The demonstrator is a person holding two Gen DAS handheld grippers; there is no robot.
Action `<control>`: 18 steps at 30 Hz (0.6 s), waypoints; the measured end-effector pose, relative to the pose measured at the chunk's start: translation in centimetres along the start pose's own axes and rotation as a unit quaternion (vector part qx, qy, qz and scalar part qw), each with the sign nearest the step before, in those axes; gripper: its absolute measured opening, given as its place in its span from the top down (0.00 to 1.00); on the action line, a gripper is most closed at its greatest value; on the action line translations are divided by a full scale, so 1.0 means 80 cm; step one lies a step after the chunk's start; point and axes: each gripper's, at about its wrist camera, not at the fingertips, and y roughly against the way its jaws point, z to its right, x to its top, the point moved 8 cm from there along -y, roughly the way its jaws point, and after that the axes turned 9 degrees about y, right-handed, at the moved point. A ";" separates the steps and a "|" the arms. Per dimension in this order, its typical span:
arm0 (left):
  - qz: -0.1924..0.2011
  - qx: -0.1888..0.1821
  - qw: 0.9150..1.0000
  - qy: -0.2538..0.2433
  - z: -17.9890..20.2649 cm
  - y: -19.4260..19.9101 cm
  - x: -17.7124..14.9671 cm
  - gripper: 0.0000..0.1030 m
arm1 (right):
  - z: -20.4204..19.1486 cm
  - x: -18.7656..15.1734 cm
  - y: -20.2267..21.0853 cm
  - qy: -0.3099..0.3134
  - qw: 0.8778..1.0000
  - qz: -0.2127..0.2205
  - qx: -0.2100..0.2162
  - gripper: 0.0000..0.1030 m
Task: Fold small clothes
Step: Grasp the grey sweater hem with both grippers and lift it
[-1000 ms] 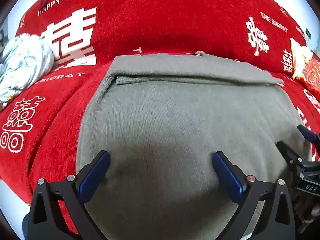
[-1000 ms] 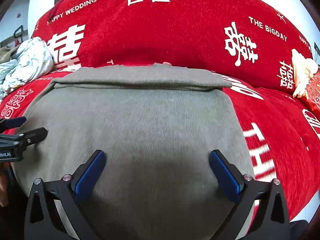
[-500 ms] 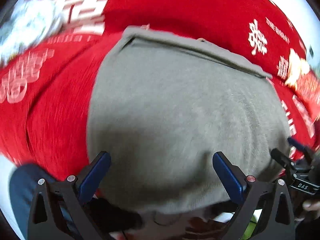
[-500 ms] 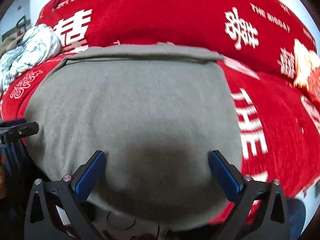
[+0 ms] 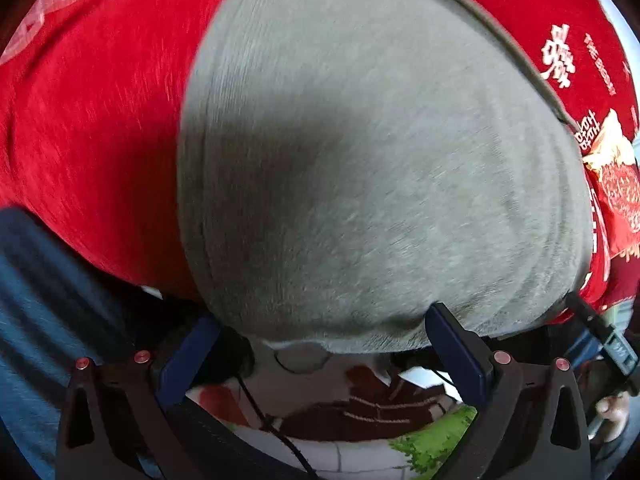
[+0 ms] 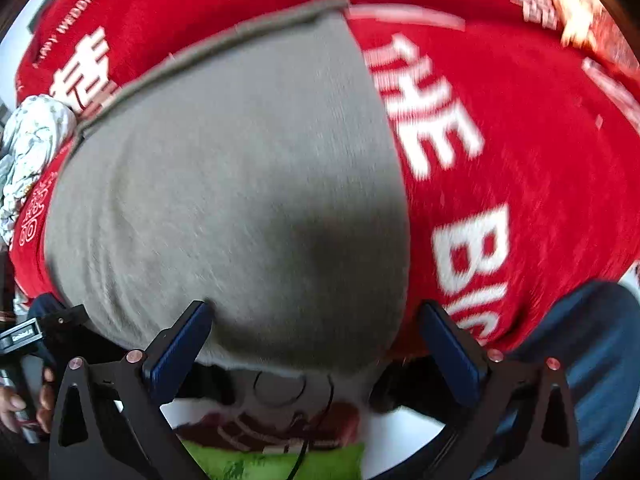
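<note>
A grey garment (image 5: 360, 152) lies flat on a red cloth with white lettering (image 5: 100, 120); its far edge is folded over. It also shows in the right wrist view (image 6: 240, 184). My left gripper (image 5: 320, 356) is open and empty, its blue pads at the garment's near hem toward the left side. My right gripper (image 6: 320, 348) is open and empty at the near hem toward the right side. The left gripper's body shows at the lower left of the right wrist view (image 6: 28, 336).
A crumpled pale patterned cloth (image 6: 28, 148) lies at the far left on the red cloth (image 6: 520, 140). A red and gold packet (image 5: 616, 184) lies at the right. The table's near edge and the person's blue-clad legs (image 6: 592, 344) are just below the grippers.
Both grippers have pulled back toward me and tilted down, from over the garment's middle to its near hem. Both have stayed open. The garment has not moved.
</note>
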 end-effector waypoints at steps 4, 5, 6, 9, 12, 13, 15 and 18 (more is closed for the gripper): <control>-0.011 -0.020 1.000 -0.001 0.005 -0.005 -0.009 0.02 | 0.004 -0.009 -0.011 -0.013 1.000 -0.020 0.006 0.00; -0.007 -0.026 1.000 -0.009 0.010 -0.002 -0.012 0.09 | 0.002 -0.011 -0.012 -0.013 1.000 -0.022 0.010 0.00; -0.007 -0.026 0.999 -0.017 0.015 -0.001 -0.013 0.12 | -0.002 -0.012 -0.013 -0.012 0.999 -0.024 0.019 0.00; -0.014 -0.026 0.999 -0.042 0.029 0.001 -0.027 0.38 | -0.017 -0.024 -0.020 -0.009 0.997 -0.042 0.067 0.09; -0.013 -0.030 0.998 -0.057 0.038 0.010 -0.041 0.65 | -0.007 -0.029 -0.019 -0.018 0.997 -0.052 0.049 0.42; -0.010 -0.036 0.997 -0.060 0.040 0.016 -0.042 0.76 | -0.005 -0.031 -0.015 -0.015 0.997 -0.054 0.051 0.54; 0.002 -0.061 0.996 -0.068 0.051 0.036 -0.043 0.84 | -0.010 -0.030 -0.002 -0.008 0.996 -0.038 0.080 0.84; 0.041 -0.085 0.991 -0.093 0.070 0.069 -0.040 0.84 | -0.018 -0.025 0.018 0.001 0.995 -0.006 0.104 0.86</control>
